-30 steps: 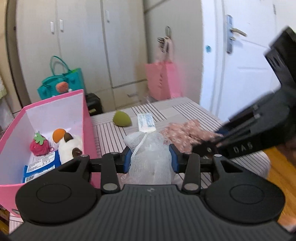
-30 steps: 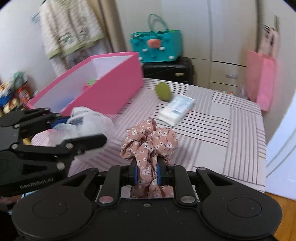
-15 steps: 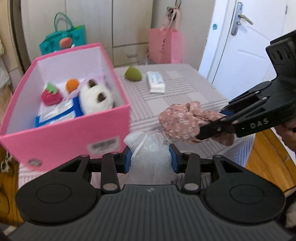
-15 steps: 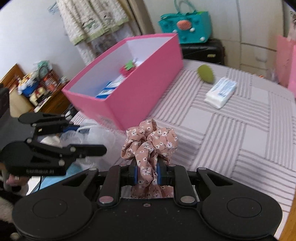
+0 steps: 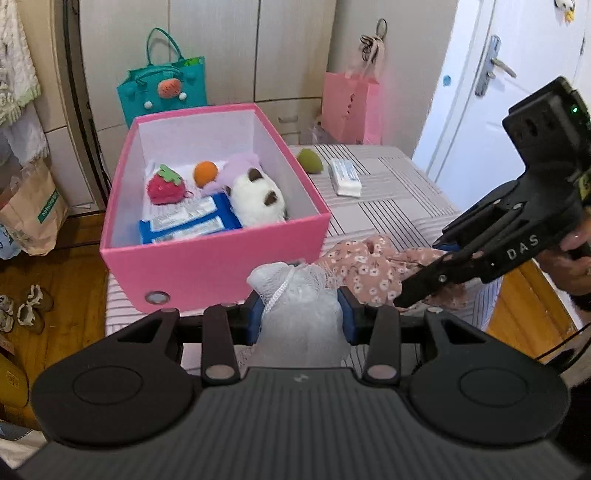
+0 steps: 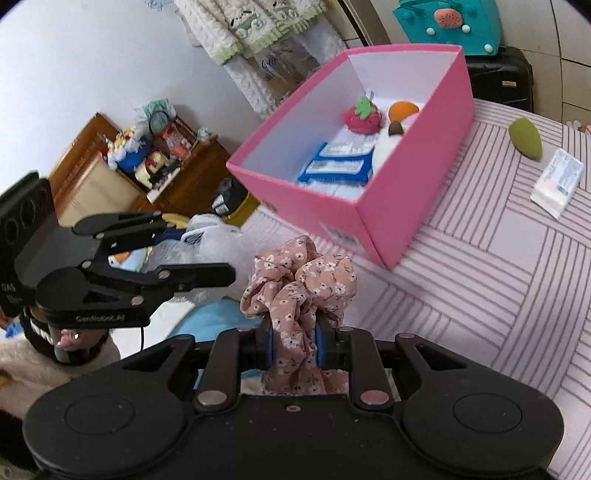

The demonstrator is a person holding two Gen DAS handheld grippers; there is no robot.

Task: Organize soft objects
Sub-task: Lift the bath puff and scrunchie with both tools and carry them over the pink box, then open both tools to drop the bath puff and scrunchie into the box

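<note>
Striped tablecloth [image 5: 391,206] w/ pink box [image 5: 207,266] far left. Holding white mesh pouf [image 5: 295,295] in left gripper [image 5: 300,314], floral scrunchie [image 6: 295,284] in right gripper [image 6: 293,341], both near box front. Likely light, squashy; pinching mid-bulk, not loose frills.

This is a lived-in home bedroom. Tall cream wardrobe doors [image 5: 221,48] line the far wall beside a white door [image 5: 491,92] with a lever handle. A teal tote bag [image 5: 162,90] and a pink gift bag [image 5: 351,107] sit below. Knitted clothes [image 6: 258,33] hang on the wall, a cluttered wooden cabinet [image 6: 92,177] stands nearby, and small shoes [image 5: 31,304] lie on the wooden floor [image 5: 55,266].
</note>
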